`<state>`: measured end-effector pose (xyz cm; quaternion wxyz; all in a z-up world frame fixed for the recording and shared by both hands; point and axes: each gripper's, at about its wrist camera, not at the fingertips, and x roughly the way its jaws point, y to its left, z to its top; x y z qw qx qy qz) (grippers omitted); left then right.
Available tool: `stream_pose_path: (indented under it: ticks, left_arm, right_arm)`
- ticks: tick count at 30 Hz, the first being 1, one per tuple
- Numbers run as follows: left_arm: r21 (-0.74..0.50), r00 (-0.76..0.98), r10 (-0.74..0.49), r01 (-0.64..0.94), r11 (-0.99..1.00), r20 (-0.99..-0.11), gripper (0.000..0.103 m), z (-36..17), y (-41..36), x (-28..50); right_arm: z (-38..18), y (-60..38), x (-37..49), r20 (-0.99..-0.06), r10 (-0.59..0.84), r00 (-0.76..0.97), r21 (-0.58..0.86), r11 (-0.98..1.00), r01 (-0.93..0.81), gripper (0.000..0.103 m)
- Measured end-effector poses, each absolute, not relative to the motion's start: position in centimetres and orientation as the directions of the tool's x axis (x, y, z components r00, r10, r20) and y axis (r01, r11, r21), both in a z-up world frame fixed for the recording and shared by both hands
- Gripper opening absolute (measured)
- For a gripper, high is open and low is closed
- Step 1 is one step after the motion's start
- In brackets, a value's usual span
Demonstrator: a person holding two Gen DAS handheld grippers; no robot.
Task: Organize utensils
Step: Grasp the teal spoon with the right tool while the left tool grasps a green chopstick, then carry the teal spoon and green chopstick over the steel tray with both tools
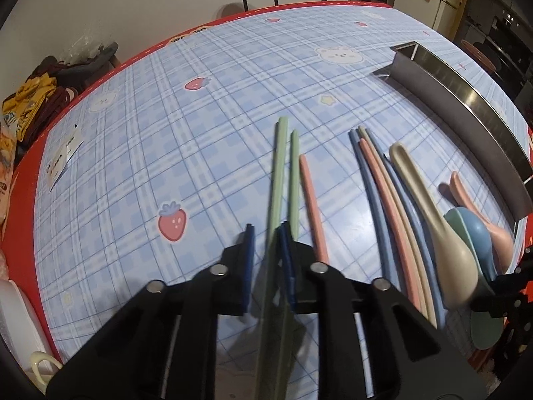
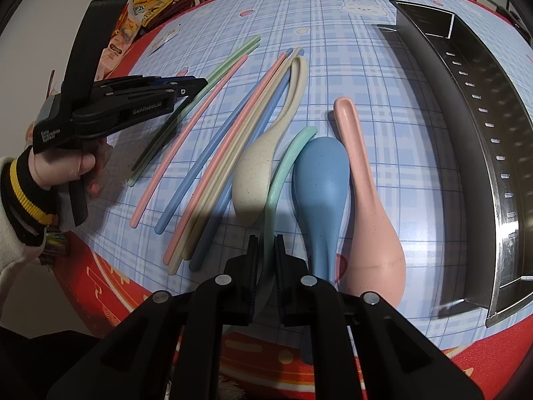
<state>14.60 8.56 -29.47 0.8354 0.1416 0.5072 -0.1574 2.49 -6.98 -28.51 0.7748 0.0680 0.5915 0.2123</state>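
Picking-up stage, by the look of it: both tongs are closed on something and nothing has gone into the steel tray yet, which sits empty along the far right side of the table.

The left gripper has its jaws pinched narrow around one green chopstick; its twin lies right alongside, possibly caught too, I can't tell. The right gripper is clamped on the green spoon near its bowl end, handle pointing away across the blue plaid tablecloth.

My guess at the next move: lift each piece clear without dragging its neighbours, then swing over to the tray. The green spoon lies wedged between the beige spoon and the blue spoon, so a straight-up lift seems safest.

Count, as best I can see:
- spoons: four (beige, green, blue, pink spoon)
- green chopsticks: two
- pink chopsticks: two, one lying apart
- blue chopsticks: two
- beige chopsticks: looks like two, bundled tight
- tray: one
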Motion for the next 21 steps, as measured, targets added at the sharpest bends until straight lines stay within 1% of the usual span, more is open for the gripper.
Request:
stream_pose_path:
  ticks: [4,12,19,21]
  left_arm:
    - [0.067,0.433,-0.121,0.396,0.916,-0.893,0.011,-29.4,8.7,14.1]
    - [0.026,0.421,-0.146,0.376,0.926,-0.895,0.010,-29.4,9.8,12.1]
    - [-0.139,0.394,-0.236,0.259,0.956,-0.888,0.010,-29.4,11.4,9.0]
    - [-0.160,0.387,-0.249,0.248,0.955,-0.888,0.010,-29.4,11.5,8.2]
  right_arm:
    - [-28.5,-7.0,2.5,-0.888,0.410,0.209,0.358,0.900,-0.249,0.010]
    - [-28.6,-7.1,2.6,-0.884,0.415,0.215,0.360,0.898,-0.251,0.010]
    - [-28.8,-7.5,2.4,-0.875,0.431,0.221,0.378,0.893,-0.245,0.010]
    - [-28.9,-7.6,2.4,-0.873,0.435,0.221,0.383,0.891,-0.244,0.010]
